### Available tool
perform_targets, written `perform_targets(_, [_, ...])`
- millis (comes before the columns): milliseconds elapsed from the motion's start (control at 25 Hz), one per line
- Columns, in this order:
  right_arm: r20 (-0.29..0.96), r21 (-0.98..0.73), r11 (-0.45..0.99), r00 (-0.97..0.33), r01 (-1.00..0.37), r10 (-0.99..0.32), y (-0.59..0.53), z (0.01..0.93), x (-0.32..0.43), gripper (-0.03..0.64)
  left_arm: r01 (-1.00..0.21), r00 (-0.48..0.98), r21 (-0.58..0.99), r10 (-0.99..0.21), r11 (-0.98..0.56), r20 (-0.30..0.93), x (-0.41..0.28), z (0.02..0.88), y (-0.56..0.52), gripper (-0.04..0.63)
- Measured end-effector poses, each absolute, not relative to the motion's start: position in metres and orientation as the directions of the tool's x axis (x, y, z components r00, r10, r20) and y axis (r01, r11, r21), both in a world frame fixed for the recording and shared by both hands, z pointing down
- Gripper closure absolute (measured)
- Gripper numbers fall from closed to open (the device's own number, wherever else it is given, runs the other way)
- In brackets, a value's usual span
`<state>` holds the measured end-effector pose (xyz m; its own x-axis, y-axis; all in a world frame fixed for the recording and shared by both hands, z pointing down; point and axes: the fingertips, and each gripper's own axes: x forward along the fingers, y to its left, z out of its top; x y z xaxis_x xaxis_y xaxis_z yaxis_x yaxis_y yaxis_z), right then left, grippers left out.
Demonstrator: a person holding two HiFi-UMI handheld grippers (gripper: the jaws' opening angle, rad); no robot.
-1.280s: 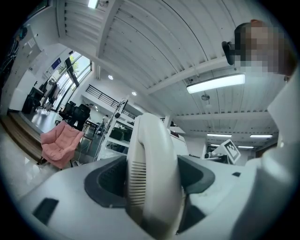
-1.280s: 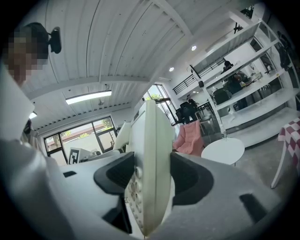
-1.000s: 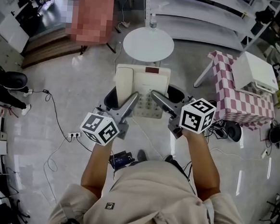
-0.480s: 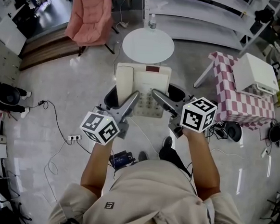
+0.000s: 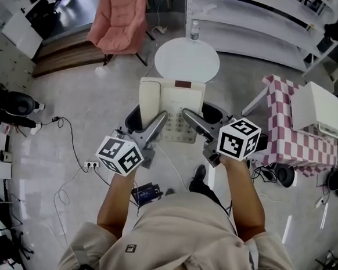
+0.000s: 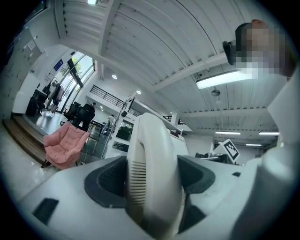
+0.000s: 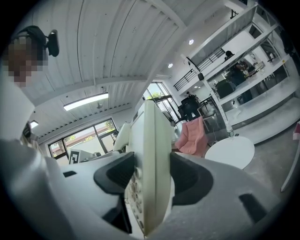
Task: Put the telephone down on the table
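Observation:
A cream desk telephone [image 5: 174,103] with its handset on the left side is held in the air between both grippers, above the floor. My left gripper [image 5: 142,119] is shut on the handset side [image 6: 152,173]. My right gripper [image 5: 198,121] is shut on the phone's right edge [image 7: 150,173], keypad facing left. The round white table [image 5: 187,58] stands just beyond the phone, lower down; it also shows at the right of the right gripper view [image 7: 229,150].
A clear water bottle [image 5: 194,30] stands at the table's far rim. A pink armchair [image 5: 119,17] is to the far left, a checkered-cloth table with a white box [image 5: 319,111] to the right, white shelving behind, cables on the floor.
The round table, the armchair and the checkered table have slid slightly right and nearer in the head view; the phone stays clamped between both grippers.

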<state>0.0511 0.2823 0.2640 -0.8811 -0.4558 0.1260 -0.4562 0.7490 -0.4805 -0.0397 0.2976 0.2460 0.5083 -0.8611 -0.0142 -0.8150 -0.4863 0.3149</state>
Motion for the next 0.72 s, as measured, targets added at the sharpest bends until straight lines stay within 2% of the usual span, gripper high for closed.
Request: perform_targets(720, [0.114,-0.502,0.791,-0.934,-0.349,-0.339,0.158,0.261,0.104,0.397,-0.875,0.395,0.308,-0.918,-0.374,0.006,0.015,0.241,0.185,0.272])
